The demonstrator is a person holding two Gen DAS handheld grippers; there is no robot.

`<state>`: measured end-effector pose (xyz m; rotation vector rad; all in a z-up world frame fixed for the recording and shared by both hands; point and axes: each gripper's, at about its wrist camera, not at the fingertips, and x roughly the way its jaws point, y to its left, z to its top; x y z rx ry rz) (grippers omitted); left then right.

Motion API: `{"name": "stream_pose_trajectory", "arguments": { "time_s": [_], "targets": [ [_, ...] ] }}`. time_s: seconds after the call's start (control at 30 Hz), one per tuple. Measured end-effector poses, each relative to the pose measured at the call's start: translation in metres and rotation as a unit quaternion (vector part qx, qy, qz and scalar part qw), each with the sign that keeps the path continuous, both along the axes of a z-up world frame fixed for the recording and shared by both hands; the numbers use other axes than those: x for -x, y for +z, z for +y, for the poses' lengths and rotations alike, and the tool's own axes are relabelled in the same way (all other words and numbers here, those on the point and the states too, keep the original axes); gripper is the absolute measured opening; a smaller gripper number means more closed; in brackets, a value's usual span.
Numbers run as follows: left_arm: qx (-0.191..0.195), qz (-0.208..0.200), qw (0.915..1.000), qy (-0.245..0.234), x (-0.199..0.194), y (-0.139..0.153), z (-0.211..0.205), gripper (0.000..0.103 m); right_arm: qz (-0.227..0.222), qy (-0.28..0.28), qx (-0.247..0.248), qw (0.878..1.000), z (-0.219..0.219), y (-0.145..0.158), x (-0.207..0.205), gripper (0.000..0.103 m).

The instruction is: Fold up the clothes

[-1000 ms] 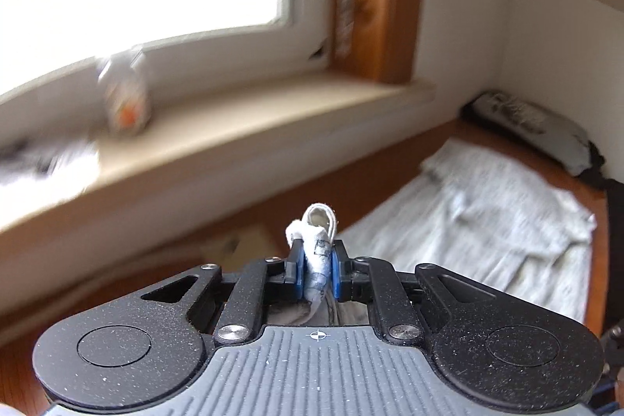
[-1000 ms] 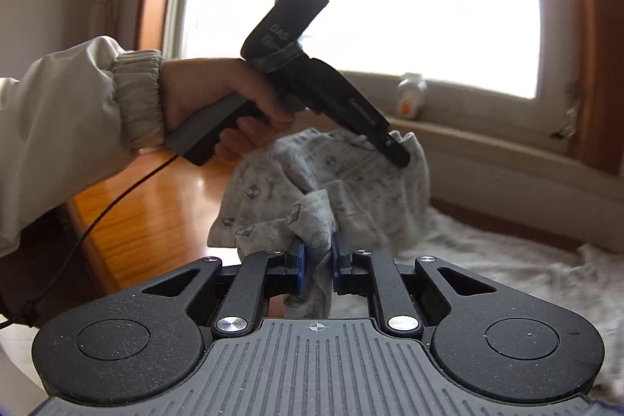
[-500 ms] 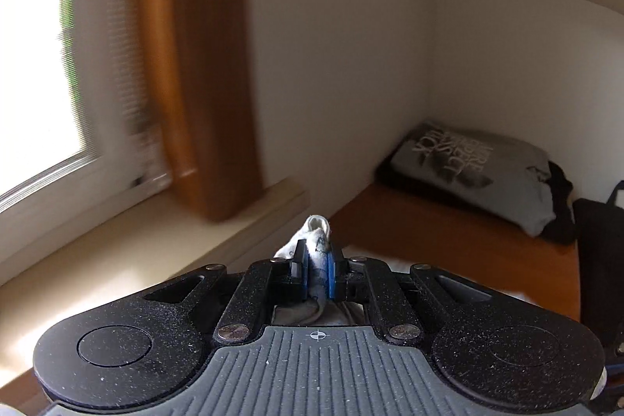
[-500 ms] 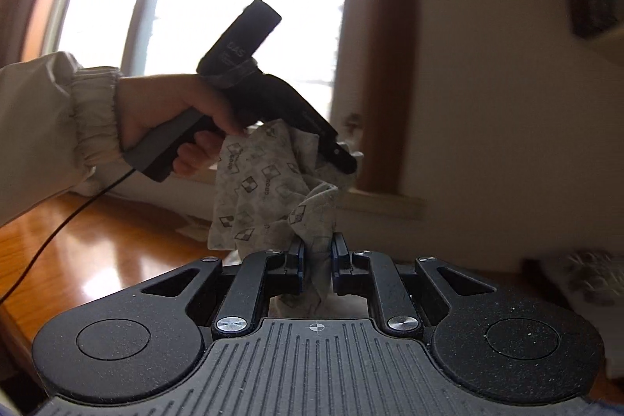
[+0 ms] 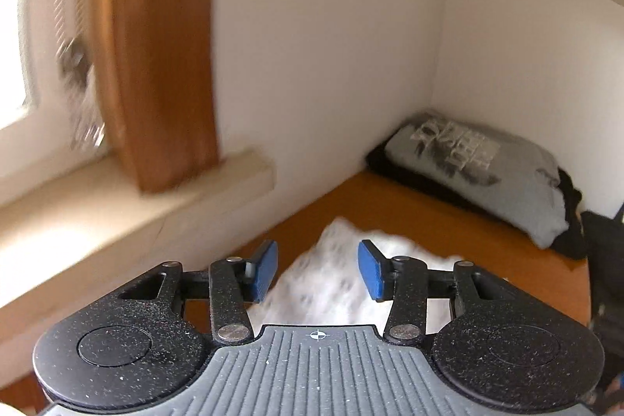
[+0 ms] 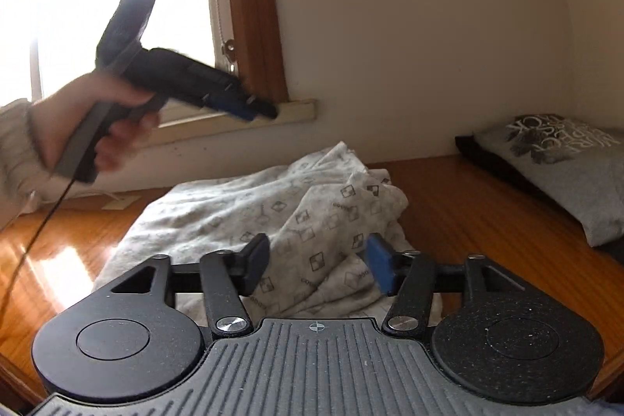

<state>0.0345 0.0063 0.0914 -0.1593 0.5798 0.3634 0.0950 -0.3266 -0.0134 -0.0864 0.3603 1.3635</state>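
A pale patterned garment lies crumpled in a loose heap on the wooden tabletop, toward its far edge below the window sill, its fabric printed with small tilted squares and tiny lettering too small to read. The right gripper hangs just over the near side of the heap, its blue-padded jaws parting with cloth showing between them but not pressed. The left gripper, held by a hand in a pale cuffed sleeve, hovers above the garment's far side, its jaws also opening and gripping nothing; its own camera shows blurred white cloth below the gap. In the far right corner of the tabletop rests a folded grey T-shirt with a dark print whose block lettering cannot be made out, lying on something black.
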Motion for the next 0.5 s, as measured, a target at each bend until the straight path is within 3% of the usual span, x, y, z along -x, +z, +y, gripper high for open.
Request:
{"name": "stream_pose_trajectory", "arguments": {
  "time_s": [0.2, 0.3, 0.33, 0.37, 0.4, 0.43, 0.5],
  "targets": [
    [0.006, 0.019, 0.9998, 0.006, 0.029, -0.028, 0.013, 0.050, 0.001, -0.022, 0.016, 1.000, 0.029, 0.006, 0.003, 0.067],
    [0.007, 0.016, 0.9998, 0.005, 0.040, -0.035, 0.019, 0.050, 0.001, -0.032, 0.026, 0.999, 0.036, 0.008, 0.000, 0.065],
    [0.006, 0.015, 0.9999, 0.003, 0.043, -0.037, 0.021, 0.050, 0.000, -0.036, 0.029, 0.999, 0.039, 0.009, -0.001, 0.053],
    [0.007, 0.012, 0.9999, -0.001, 0.047, -0.038, 0.023, 0.050, 0.000, -0.039, 0.032, 0.999, 0.041, 0.010, -0.002, 0.028],
    [0.009, 0.009, 0.9999, -0.005, 0.051, -0.040, 0.025, 0.050, 0.001, -0.040, 0.028, 0.999, 0.036, 0.010, -0.003, 0.014],
    [0.012, 0.006, 0.9999, -0.007, 0.054, -0.040, 0.027, 0.050, 0.002, -0.042, 0.025, 0.999, 0.031, 0.011, -0.005, 0.006],
    [0.016, 0.000, 0.9998, -0.014, 0.063, -0.042, 0.032, 0.050, 0.005, -0.046, 0.018, 0.999, 0.021, 0.013, -0.007, 0.004]
  ]
}}
